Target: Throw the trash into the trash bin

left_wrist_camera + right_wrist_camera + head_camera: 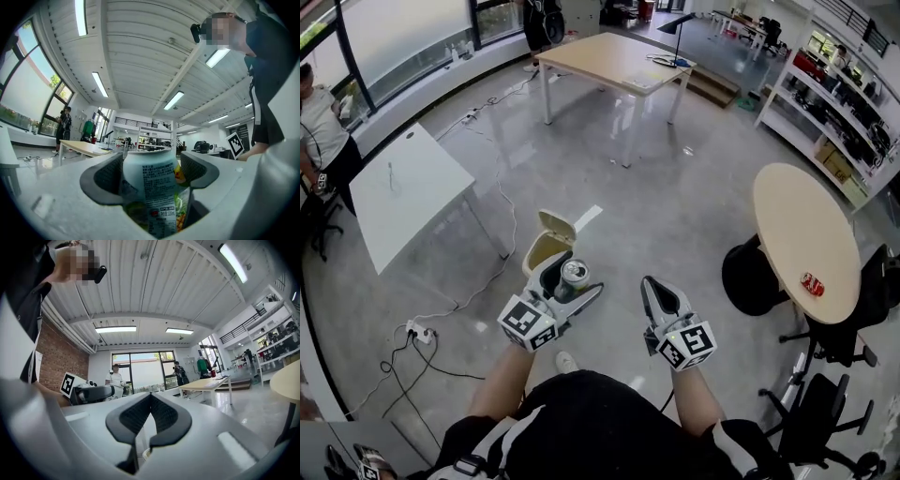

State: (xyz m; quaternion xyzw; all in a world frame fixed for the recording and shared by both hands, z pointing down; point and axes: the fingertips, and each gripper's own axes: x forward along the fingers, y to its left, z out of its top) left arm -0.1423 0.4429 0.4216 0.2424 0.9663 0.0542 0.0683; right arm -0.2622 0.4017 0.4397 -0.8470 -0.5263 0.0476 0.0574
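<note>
Just beside the trash bin (pixel 546 246), the left gripper (pixel 569 281) held a drink can (pixel 575 273).
Its jaws clamped the upright can's sides near the bin's open mouth; the right gripper (pixel 652 286), farther from the bin, had its jaws pressed together, empty.

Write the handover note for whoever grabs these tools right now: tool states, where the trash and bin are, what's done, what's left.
Left tool: shut on a drink can, held upright.
Right tool: shut, empty, beside the left one.
Trash bin: on the floor just ahead of the left tool, lid open.
Done: the can is gripped and sits close to the bin's opening.
Left: bring the can over the opening and release. A red can lies on the round table to the right; probably the next piece of trash.
</note>
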